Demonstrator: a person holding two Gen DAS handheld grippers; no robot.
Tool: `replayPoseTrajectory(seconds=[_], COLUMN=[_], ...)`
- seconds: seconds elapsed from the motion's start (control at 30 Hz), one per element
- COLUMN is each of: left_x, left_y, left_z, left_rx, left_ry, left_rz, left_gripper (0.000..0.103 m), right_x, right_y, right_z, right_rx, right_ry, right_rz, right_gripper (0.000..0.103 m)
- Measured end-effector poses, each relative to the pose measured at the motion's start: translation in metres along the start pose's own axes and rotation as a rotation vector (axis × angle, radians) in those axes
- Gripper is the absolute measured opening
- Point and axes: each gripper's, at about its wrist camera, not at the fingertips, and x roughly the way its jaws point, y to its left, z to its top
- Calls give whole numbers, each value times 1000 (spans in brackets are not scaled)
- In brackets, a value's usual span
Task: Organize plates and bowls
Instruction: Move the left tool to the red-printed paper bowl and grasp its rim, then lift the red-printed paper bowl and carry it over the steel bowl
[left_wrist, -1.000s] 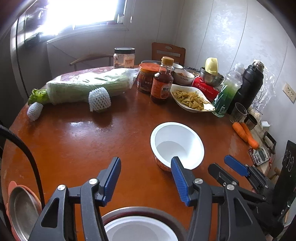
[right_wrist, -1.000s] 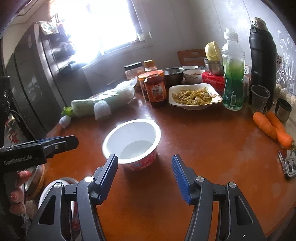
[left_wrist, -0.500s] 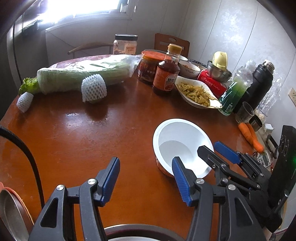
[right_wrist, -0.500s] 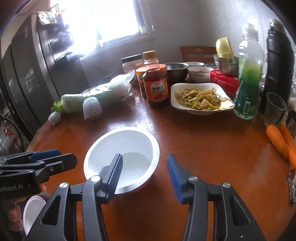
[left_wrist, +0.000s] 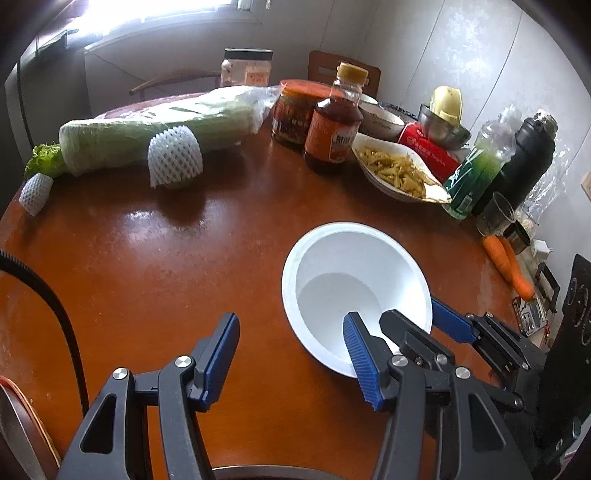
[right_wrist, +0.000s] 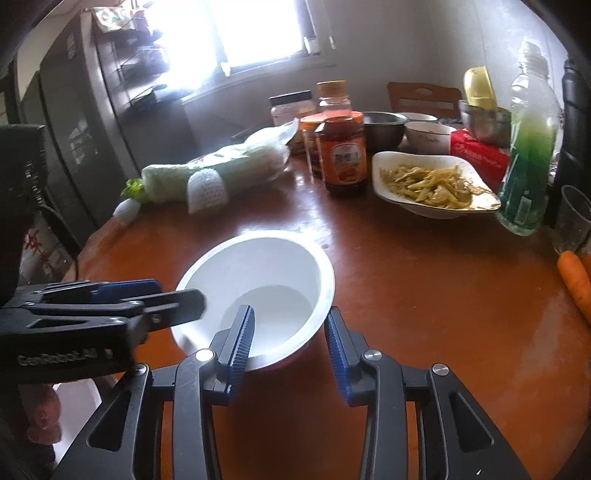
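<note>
A white bowl with a red outer wall (left_wrist: 343, 273) (right_wrist: 273, 269) stands on the round wooden table. My right gripper (right_wrist: 290, 339) is open and straddles the bowl's near rim, one finger inside and one outside; it also shows in the left wrist view (left_wrist: 424, 321). My left gripper (left_wrist: 291, 354) is open and empty, above the table just left of the bowl; it also shows in the right wrist view (right_wrist: 147, 295). A dark-rimmed dish (left_wrist: 258, 472) shows at the bottom edge and a metal plate (left_wrist: 18, 432) at the lower left.
At the back stand a white dish of food (right_wrist: 432, 184), sauce jars (right_wrist: 343, 151), metal bowls (right_wrist: 384, 129), a red box (right_wrist: 480, 151), a green bottle (right_wrist: 528, 147) and a black flask (left_wrist: 528, 162). Wrapped cabbage (left_wrist: 159, 125) lies at left, carrots (left_wrist: 506, 258) at right.
Both grippers have moved forward towards the bowl. My right gripper now has its fingers on either side of the bowl's near rim. The stacked bowl below my left gripper has slid out of view.
</note>
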Motion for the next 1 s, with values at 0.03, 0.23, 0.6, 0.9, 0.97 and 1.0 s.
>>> replayPoseTrajectory(seconds=[0.03,0.23,0.6,0.9,0.97,1.0], left_x=[1,3,-17,-49,-57,-60], left_y=[0,8,10,13,15,15], left_z=[-1,-1,-6,-10,-12,-12], left_rx=[-1,-30,-20,-10,-11,-11], left_ry=[5,18,-25,-81,-95,-101], left_rz=[-4,-25,-44,-41,-39,-38], left_gripper=[58,47,42,42,42,42], right_x=[0,-2,-12,-35,-40,-42], right_y=[3,13,31,49,55,57], right_z=[-1,-3,-2,3,4,4], right_rx=[-8,-22,-41,-70,-81,-86], right_ry=[1,5,-12,-55,-64,-67], right_rz=[7,40,52,53,53,53], right_gripper=[40,40,38,38,38,38])
